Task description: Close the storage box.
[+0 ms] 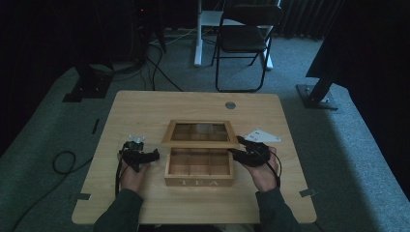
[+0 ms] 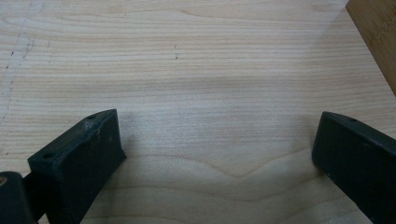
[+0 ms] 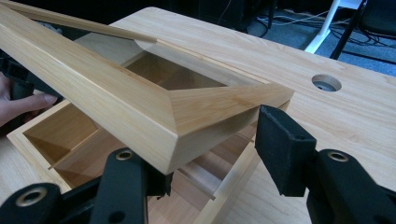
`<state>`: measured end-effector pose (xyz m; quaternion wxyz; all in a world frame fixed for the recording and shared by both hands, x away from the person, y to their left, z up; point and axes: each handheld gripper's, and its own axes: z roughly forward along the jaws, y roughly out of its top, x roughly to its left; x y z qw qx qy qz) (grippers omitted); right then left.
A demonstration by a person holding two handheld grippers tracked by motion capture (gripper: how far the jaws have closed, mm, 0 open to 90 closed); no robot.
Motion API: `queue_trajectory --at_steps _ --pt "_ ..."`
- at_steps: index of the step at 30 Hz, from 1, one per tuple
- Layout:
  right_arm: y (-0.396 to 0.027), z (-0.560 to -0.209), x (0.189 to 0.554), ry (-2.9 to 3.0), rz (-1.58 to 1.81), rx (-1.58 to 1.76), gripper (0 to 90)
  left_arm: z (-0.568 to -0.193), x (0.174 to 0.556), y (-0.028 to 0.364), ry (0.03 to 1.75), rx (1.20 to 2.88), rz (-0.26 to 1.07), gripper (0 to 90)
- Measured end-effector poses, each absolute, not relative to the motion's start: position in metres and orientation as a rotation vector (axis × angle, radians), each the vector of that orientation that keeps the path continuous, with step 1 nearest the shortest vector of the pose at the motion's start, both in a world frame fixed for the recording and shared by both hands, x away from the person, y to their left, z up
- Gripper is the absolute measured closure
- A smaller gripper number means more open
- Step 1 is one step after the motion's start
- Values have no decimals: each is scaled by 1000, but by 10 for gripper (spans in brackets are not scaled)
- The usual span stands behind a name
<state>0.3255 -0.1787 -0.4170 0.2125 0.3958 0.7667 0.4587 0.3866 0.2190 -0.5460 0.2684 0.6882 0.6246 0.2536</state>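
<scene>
Wood is what we see first: a pale tea box [image 1: 198,169] with the word TEA on its front wall sits at the middle of the table [image 1: 145,108], between our two hands. Its lid [image 1: 199,133] is a wooden frame around a clear pane, hinged at the back and raised part way. In the right gripper view the lid's corner [image 3: 187,121] juts toward us, its mitred joint plain to see.

The box is divided by thin wooden walls into compartments; in the high view we count three along the front row, all bare wood inside. Through the pane further dividers show, but we cannot count those cells surely.

We hold two tools. The right tool [image 1: 240,147] is at the lid's right front corner, which sits between its jaws; one jaw is under the frame's edge, the other just beside the corner tip, and we cannot tell whether the pads press on the wood. The left tool [image 1: 153,155] lies low by the box's left side, its jaws spread wide over bare table, grasping nothing.

One white card [image 1: 262,136] lies on the table right of the lid. One round hole [image 1: 230,105] sits near the table's far edge.
</scene>
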Motion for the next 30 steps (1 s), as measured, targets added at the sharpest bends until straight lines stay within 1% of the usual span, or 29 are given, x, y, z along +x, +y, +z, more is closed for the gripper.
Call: queue_trajectory --at_steps 28,30 --pt "-180 -434 312 2164 1268 1094 488 -546 387 219 1684 1859 684 17" --pt "-180 -435 312 2161 1271 1094 477 -546 387 219 1684 1859 683 17"
